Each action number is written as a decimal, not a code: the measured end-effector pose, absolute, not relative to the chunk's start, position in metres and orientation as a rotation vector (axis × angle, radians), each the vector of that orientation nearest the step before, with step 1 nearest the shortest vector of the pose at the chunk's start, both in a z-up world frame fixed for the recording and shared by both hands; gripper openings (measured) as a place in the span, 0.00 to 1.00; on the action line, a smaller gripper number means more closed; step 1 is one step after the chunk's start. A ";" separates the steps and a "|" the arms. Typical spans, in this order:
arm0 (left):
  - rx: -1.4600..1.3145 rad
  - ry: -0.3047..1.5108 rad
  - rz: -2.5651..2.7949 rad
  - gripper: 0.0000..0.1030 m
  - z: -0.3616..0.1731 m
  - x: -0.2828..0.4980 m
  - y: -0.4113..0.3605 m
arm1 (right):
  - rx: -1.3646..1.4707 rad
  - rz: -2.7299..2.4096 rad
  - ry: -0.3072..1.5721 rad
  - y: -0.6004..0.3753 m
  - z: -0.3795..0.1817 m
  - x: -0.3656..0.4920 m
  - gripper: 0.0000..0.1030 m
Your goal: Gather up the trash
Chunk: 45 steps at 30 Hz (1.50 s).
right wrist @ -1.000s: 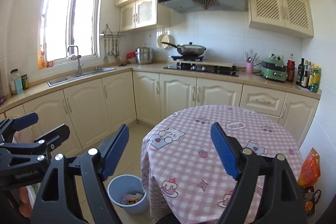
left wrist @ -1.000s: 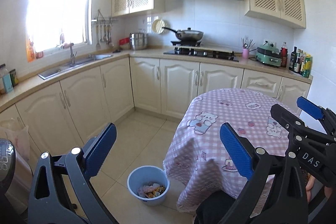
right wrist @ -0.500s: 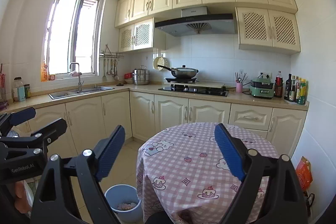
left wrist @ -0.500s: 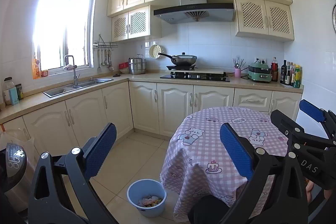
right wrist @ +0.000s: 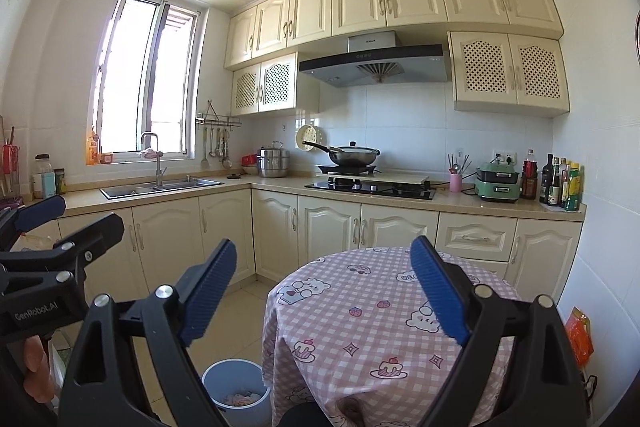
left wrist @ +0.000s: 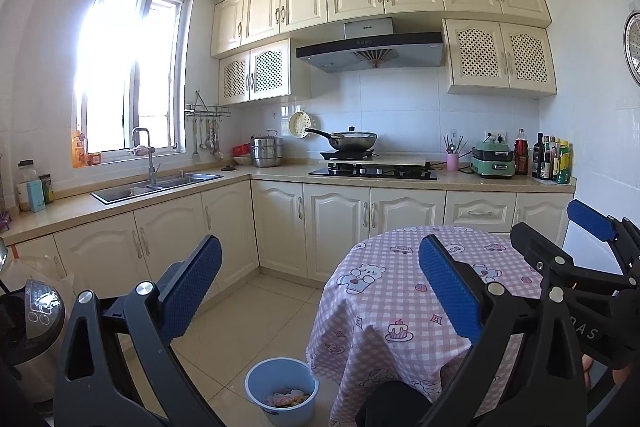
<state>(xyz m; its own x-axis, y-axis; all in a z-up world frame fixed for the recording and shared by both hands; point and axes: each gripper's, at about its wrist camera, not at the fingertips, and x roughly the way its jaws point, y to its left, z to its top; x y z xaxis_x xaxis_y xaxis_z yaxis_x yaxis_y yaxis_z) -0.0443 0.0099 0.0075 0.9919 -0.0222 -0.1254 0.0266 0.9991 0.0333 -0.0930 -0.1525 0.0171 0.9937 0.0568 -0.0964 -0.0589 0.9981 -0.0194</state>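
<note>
Beside the cloth-covered bench (left wrist: 400, 291), both claws, left (left wrist: 320, 291) and right (right wrist: 324, 291), gape empty, the right having just widened; trash lies in the blue bin (left wrist: 282, 393), suggesting collection is finished.

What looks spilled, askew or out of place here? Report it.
Nothing stands out. The blue bin stands upright on the floor beside the table, scraps inside it; the tablecloth lies bare and none show on the floor tiles.

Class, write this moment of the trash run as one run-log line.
left tongs: open, empty | right tongs: open, empty | blue bin: on floor beside table, trash inside | tabletop: no trash seen
</note>
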 end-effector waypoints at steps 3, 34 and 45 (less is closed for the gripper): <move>0.036 0.123 -0.027 0.93 0.008 -0.046 0.008 | -0.027 0.059 0.092 -0.151 0.018 -0.094 0.84; 0.035 0.141 -0.034 0.93 0.003 -0.046 0.014 | -0.024 0.058 0.105 -0.141 0.011 -0.095 0.84; 0.034 0.144 -0.035 0.93 0.002 -0.045 0.015 | -0.023 0.057 0.107 -0.141 0.011 -0.095 0.84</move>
